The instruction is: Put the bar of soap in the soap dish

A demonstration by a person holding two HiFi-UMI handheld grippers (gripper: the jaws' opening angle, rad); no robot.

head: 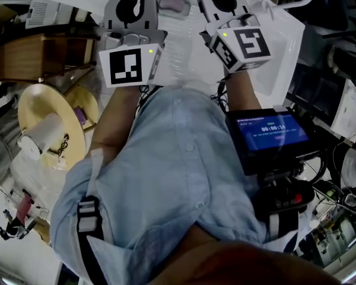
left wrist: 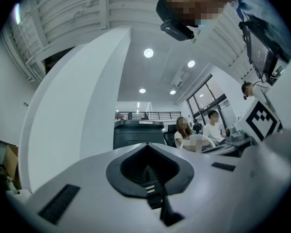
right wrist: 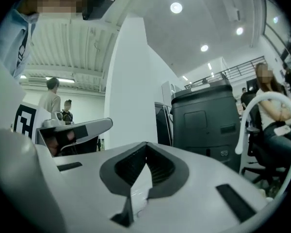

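Grey plastic jaws of your left gripper (left wrist: 146, 147) stand pressed together, with only a dark hollow behind the tips and nothing between them. Your right gripper (right wrist: 146, 145) is the same: its tips meet, a pale sliver shows behind the ribbed pads, and nothing is held.

In the head view you hold both grippers close to your chest, above your light blue shirt (head: 178, 159). The left marker cube (head: 129, 67) and the right marker cube (head: 249, 43) are side by side and just apart. Both pairs of jaws reach towards the top edge of that view, over the white tabletop (head: 282, 46).

A small pale pinkish block, which seems to be the bar of soap (head: 173, 5), lies on the tabletop between the two pairs of jaws, touching neither. It is too small to tell what it rests in.

A device with a blue screen (head: 273, 132) sits by your right forearm. Off the tabletop's left side there is a round yellow tray (head: 38, 108).

Both gripper views look up and out into the room. Each shows a white pillar (left wrist: 82, 110) and a dark grey cabinet (right wrist: 208, 120), with seated people (left wrist: 213, 127) farther back.
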